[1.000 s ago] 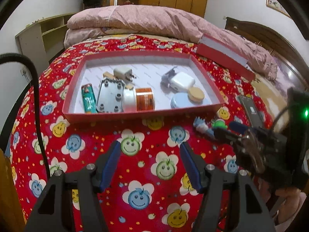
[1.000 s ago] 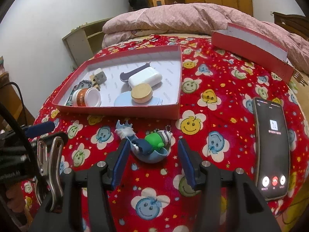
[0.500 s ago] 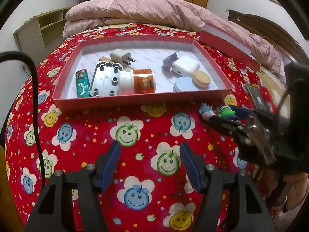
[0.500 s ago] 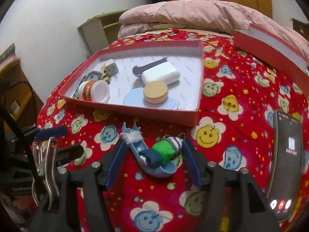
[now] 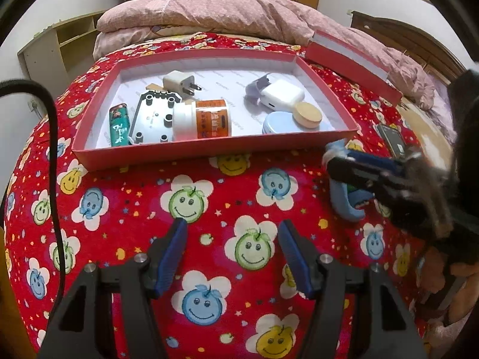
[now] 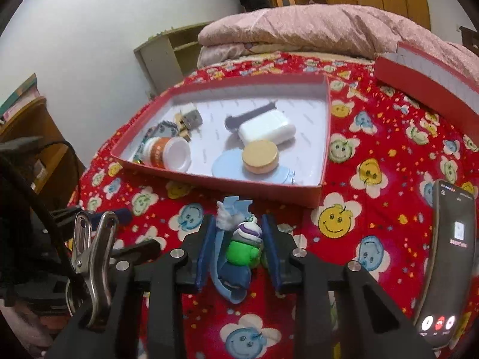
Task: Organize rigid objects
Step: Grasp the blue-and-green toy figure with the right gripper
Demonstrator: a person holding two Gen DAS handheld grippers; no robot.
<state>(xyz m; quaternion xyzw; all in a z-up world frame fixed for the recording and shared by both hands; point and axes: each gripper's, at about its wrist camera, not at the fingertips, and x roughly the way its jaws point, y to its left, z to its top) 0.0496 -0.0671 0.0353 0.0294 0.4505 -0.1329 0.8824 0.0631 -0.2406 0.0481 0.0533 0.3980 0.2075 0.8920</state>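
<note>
A blue boat-shaped toy carrying a green figure lies on the red smiley bedspread, just in front of the red tray. My right gripper has its jaws closing on it, and both blue pads press against its sides. In the left wrist view the same toy shows under the right gripper's fingers. My left gripper hangs open over bare bedspread, with nothing between its fingers. The tray holds an orange jar, a white plug, a green lighter, a white case and a wooden-lidded tin.
A phone with a lit screen lies on the bedspread at the right. The tray's red lid leans on the pink quilt behind. A black cable runs along the left. A shelf unit stands by the wall.
The right gripper's jaws have gone from wide apart around the toy to pressed against its sides. The toy now lies lengthwise between the pads. The left gripper has stayed open in place.
</note>
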